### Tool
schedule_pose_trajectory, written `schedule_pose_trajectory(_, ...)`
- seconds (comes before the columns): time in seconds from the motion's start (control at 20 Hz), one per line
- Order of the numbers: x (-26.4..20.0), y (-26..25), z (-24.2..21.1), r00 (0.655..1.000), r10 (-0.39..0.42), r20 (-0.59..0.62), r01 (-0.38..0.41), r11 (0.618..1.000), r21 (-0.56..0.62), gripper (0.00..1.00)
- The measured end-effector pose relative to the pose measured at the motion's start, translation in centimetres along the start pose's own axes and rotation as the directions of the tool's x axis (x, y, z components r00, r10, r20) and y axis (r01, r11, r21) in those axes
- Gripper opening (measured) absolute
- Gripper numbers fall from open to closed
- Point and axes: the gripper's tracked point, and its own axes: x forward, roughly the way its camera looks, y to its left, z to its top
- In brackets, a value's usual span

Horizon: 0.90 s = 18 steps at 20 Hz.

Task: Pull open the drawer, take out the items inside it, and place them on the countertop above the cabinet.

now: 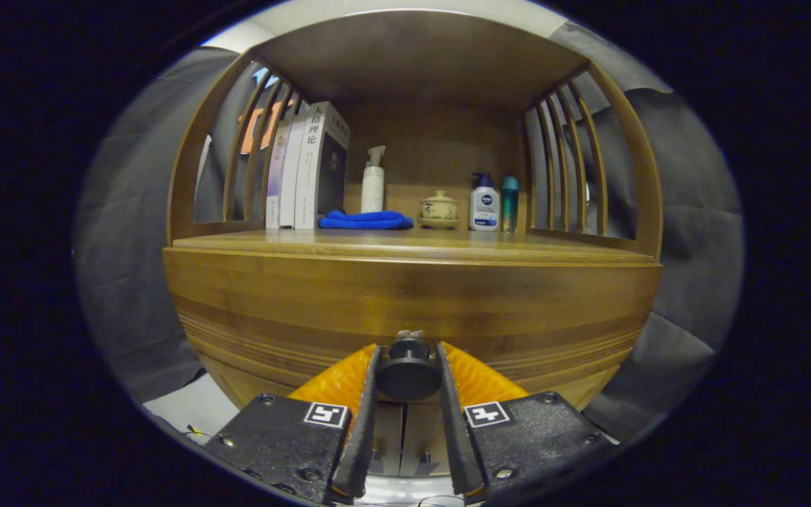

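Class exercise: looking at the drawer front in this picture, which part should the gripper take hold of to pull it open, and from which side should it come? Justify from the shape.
Grip the round knob on the drawer front, coming straight on from the front. It juts out on a narrow neck, so fingers on its two sides can catch behind the wider head. The gripper already brackets it; contact looks likely but isn't certain.

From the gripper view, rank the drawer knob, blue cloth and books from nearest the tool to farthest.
1. Drawer knob: between the fingers of the tool, both sides against it.
2. Blue cloth: on the countertop, beyond the fingers.
3. Books: upright, just left of the cloth; too close to rank apart.
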Motion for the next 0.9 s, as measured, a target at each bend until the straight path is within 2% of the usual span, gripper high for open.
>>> schedule_pose_trajectory(0.1, -0.1, 0.0, 0.0, 1.0, -0.012, -0.007, 0.012, 1.0, 0.002, 0.43)
schedule_pose_trajectory(0.25, -0.2, 0.0, 0.0, 0.999, 0.013, -0.035, -0.012, 1.0, 0.026, 0.36)
schedule_pose_trajectory(0.35, -0.9, -0.2, -0.1, 0.999, 0.01, -0.04, -0.009, 1.0, 0.007, 0.35)
schedule_pose_trajectory(0.9, -11.0, -0.8, -2.2, 0.998, 0.019, -0.062, -0.02, 1.0, -0.001, 0.34)
